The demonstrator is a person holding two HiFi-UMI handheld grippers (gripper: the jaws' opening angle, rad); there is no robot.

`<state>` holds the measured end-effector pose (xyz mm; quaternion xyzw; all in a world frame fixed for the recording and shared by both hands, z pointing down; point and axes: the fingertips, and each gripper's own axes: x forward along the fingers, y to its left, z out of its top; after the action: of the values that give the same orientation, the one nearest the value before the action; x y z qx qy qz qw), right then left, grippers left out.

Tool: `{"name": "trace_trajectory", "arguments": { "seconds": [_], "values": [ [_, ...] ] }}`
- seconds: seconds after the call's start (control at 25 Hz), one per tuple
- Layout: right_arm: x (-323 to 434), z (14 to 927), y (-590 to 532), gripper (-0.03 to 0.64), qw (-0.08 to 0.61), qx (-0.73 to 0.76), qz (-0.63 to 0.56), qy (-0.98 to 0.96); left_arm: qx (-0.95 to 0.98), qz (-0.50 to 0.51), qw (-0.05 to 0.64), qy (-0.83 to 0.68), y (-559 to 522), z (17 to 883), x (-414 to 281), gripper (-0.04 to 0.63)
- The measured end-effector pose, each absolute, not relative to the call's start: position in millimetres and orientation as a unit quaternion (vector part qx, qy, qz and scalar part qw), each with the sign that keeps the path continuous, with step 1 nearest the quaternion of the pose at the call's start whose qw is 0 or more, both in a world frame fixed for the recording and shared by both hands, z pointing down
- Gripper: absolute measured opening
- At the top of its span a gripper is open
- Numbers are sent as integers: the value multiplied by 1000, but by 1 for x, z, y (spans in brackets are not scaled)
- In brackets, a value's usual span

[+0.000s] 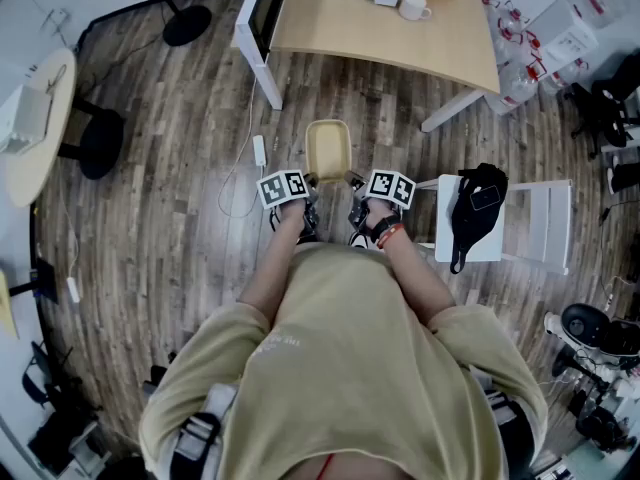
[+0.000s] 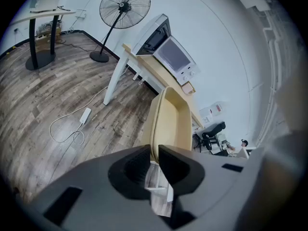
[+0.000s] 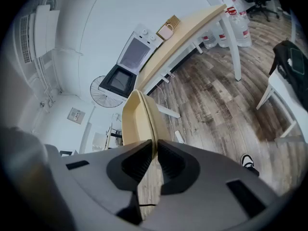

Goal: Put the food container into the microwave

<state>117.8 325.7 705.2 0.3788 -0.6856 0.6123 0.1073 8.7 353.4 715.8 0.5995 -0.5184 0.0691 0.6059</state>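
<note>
left gripper (image 2: 154, 160), right gripper (image 3: 155, 153), fingers clamped on food container (image 1: 328, 148), open microwave (image 1: 262, 8) on table (image 1: 400, 38) (cable (image 1: 240, 183) on floor)

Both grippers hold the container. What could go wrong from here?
The left gripper and right gripper pinch only the thin rim of the beige plastic food container, so it could twist or slip. A white power adapter and cable lie on the wood floor ahead: a trip hazard.

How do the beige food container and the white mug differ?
The beige oblong plastic food container is held over the wooden floor by the left gripper and right gripper; the white mug stands on the light wooden table. The container is long and shallow; the mug is round, with a handle.
</note>
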Motion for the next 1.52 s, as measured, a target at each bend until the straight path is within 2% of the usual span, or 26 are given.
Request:
{"name": "trace_trajectory", "arguments": {
  "seconds": [0.6, 0.96, 1.2, 1.52],
  "values": [
    [96, 709, 303, 54, 83, 400, 619, -671, 617, 79, 600, -503, 327, 716, -16, 67],
    [59, 718, 301, 54, 68, 404, 641, -649, 626, 80, 597, -494, 317, 718, -54, 67],
    [38, 721, 305, 54, 102, 414, 583, -692, 625, 78, 605, -487, 323, 726, -72, 63],
    [28, 735, 298, 54, 111, 406, 610, -671, 631, 74, 608, -476, 311, 731, -82, 61]
  ]
}}
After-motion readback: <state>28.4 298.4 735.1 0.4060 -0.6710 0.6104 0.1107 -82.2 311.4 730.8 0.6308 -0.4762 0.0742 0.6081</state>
